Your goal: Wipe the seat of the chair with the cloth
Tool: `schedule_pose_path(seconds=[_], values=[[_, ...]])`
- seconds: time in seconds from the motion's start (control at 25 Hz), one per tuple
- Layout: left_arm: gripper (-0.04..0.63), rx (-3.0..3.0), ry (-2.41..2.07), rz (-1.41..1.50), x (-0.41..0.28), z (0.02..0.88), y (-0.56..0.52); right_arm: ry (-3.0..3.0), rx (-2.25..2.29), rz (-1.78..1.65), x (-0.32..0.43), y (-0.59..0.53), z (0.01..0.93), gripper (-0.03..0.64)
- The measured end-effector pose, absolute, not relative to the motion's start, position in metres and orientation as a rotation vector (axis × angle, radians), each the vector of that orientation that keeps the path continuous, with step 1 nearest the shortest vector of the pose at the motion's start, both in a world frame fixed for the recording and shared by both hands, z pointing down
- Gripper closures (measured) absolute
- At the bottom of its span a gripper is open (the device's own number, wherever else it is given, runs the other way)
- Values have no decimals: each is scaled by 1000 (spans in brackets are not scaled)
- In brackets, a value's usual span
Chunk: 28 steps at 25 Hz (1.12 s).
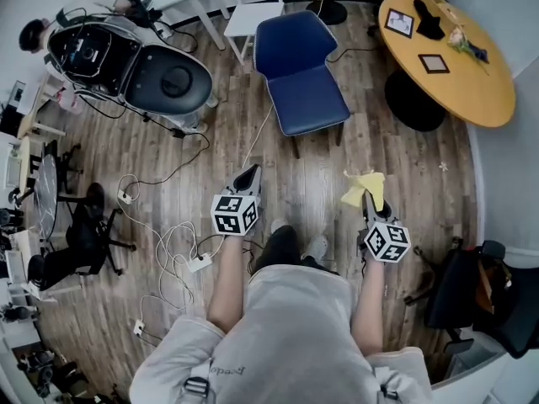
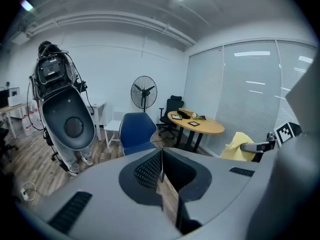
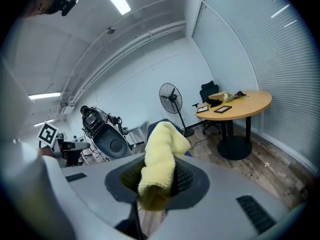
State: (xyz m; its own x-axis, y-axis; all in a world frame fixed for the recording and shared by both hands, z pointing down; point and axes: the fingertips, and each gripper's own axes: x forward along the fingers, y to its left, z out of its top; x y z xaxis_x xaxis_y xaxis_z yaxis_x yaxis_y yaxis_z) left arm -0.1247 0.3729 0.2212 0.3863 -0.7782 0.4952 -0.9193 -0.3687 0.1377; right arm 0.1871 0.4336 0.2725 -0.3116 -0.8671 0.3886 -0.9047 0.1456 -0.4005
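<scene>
A blue chair [image 1: 299, 72] stands on the wooden floor ahead of me, its seat [image 1: 312, 99] bare; it also shows in the left gripper view as the blue chair [image 2: 136, 132]. My right gripper [image 1: 370, 194] is shut on a yellow cloth [image 1: 363, 187], which sticks up from the jaws as the yellow cloth [image 3: 159, 164] in the right gripper view. My left gripper [image 1: 248, 176] is shut with nothing in it, its jaws [image 2: 161, 170] closed together. Both grippers hover above the floor, short of the chair's front edge.
A round yellow table [image 1: 446, 55] with picture frames stands at the right. A large black-and-white machine [image 1: 126, 64] sits at the left, with cables [image 1: 173, 242] trailing over the floor. A white chair [image 1: 251, 11] is behind the blue one. A black office chair [image 1: 497, 297] is at my right.
</scene>
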Motion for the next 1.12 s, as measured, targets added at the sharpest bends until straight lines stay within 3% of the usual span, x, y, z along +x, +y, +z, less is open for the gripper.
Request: schedule_pose_path(seconds=[0.52,1.12], values=[[568,2172,-1455,414,-126,264,252,-2246,1797,878,209,333,288,517],[568,2127,-1291,441,-141,362,96,-2249,1627,908,154,149,363,515]])
